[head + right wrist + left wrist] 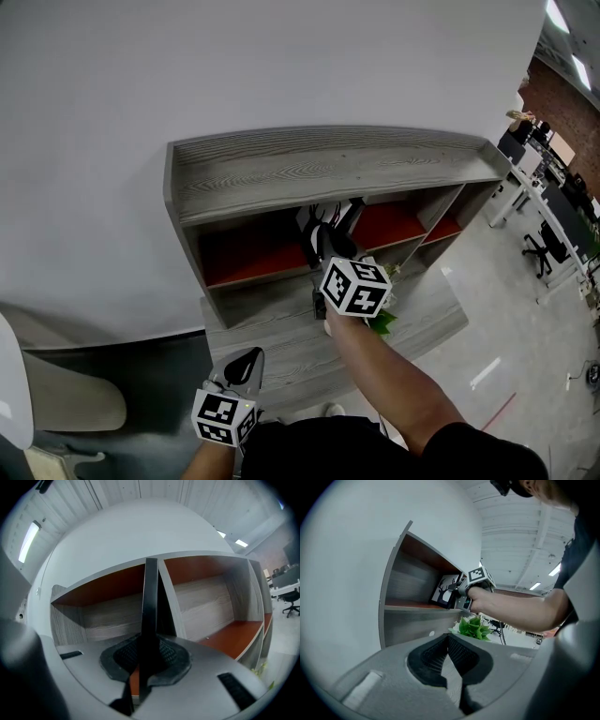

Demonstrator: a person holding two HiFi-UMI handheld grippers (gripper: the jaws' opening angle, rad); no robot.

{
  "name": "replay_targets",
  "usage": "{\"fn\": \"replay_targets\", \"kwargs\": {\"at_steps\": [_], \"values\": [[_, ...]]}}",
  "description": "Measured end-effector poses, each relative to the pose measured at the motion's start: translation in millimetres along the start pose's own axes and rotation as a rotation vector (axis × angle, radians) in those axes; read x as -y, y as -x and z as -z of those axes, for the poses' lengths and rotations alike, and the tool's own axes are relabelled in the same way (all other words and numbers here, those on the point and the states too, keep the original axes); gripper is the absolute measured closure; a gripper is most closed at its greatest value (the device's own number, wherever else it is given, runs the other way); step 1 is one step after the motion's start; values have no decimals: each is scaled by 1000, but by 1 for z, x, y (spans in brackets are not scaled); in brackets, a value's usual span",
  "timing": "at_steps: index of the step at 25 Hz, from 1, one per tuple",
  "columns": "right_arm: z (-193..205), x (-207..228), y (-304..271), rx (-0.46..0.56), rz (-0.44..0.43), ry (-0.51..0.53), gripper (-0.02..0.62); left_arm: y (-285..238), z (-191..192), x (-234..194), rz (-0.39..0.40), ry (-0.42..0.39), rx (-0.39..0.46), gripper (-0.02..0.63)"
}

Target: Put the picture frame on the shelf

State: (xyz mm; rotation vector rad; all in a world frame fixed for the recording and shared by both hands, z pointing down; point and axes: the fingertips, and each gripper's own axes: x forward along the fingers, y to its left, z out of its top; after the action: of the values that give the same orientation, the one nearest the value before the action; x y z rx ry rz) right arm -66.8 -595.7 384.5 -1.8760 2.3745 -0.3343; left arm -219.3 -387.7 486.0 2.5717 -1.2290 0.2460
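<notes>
The grey wooden shelf (319, 164) has orange-floored compartments. The black picture frame (315, 225) with a white picture stands upright in the compartment left of the middle divider (167, 597). My right gripper (330, 251) reaches level into that compartment, shut on the frame. In the right gripper view the frame (150, 602) shows edge-on between the pads. The left gripper view shows the picture frame (446, 590) with the right gripper (463, 592) against it. My left gripper (246, 361) hangs low and back from the shelf, shut on nothing, fingertips (443, 641) meeting.
A green plant (382, 322) sits on the lower ledge (281, 328) under my right wrist. A white wall backs the shelf. A pale chair (56, 403) stands at lower left. Desks and office chairs (548, 248) fill the far right.
</notes>
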Motion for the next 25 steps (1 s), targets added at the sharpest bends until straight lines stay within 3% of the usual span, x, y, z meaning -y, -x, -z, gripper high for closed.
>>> {"fn": "replay_targets", "kwargs": {"at_steps": [10,25], "values": [[6,-1,7,-29,-43,1,454,-3,0,9,12,12,-1,597],[8,0,51,-37,-100,-46,439,0,-4,22,10,-8,4,597]]}}
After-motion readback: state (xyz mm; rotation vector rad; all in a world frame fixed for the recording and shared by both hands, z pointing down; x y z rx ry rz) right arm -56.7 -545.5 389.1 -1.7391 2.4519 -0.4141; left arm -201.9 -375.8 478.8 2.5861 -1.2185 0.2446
